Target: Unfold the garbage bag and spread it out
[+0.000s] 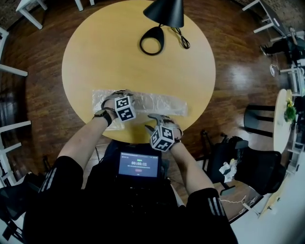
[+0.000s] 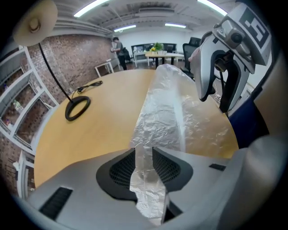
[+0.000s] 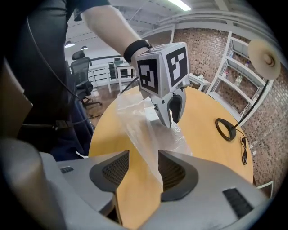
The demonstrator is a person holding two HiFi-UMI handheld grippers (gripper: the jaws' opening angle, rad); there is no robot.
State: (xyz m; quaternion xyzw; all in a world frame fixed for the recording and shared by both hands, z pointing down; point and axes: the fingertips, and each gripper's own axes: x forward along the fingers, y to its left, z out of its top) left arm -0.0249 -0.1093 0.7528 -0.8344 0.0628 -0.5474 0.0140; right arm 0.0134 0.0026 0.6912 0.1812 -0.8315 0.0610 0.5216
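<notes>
A translucent garbage bag lies as a long crumpled strip across the near part of the round wooden table. My left gripper is over the strip's left half, shut on a raised fold of the bag that runs between its pads. My right gripper hovers at the table's near edge. Its jaws stand wide open in the right gripper view, and a thin edge of the bag hangs between the pads without being pressed. Each gripper shows in the other's view: right gripper, left gripper.
A black desk lamp with a ring base and cable stands at the table's far side. A black chair and a bag on the floor are to the right. White furniture lines the left.
</notes>
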